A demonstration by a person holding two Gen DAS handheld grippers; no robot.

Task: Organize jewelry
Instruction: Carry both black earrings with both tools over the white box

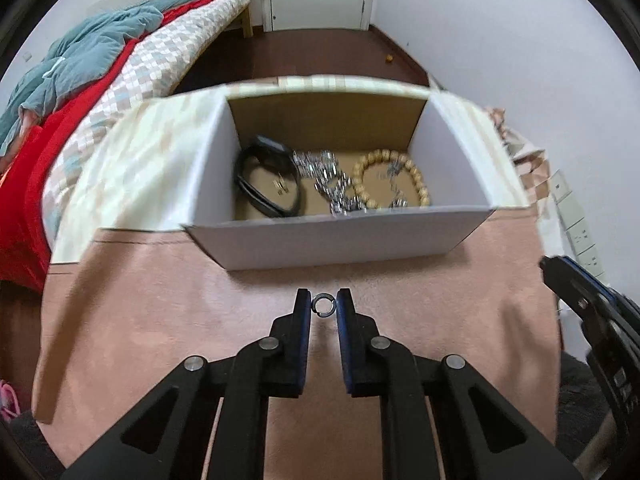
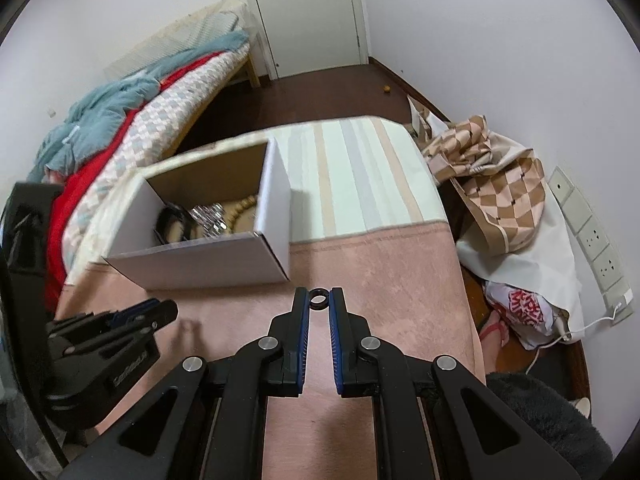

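My left gripper [image 1: 323,305] is shut on a small silver ring [image 1: 322,305], held just in front of a white cardboard box [image 1: 340,240]. The box holds a black band [image 1: 266,178], a sparkly silver chain [image 1: 328,180] and a wooden bead bracelet [image 1: 390,178]. My right gripper [image 2: 319,299] is shut on a small dark ring [image 2: 319,299], held to the right of the box [image 2: 208,264] and a little nearer than it. Each gripper shows in the other's view: the right one at the right edge [image 1: 576,288], the left one at lower left [image 2: 148,312].
The box stands on a pink cloth [image 1: 180,320] over a striped cover [image 2: 360,176]. A bed with red and teal bedding [image 1: 80,80] lies to the left. Bags [image 2: 500,200] and wall sockets [image 2: 592,240] are on the right. A door [image 2: 304,12] is at the back.
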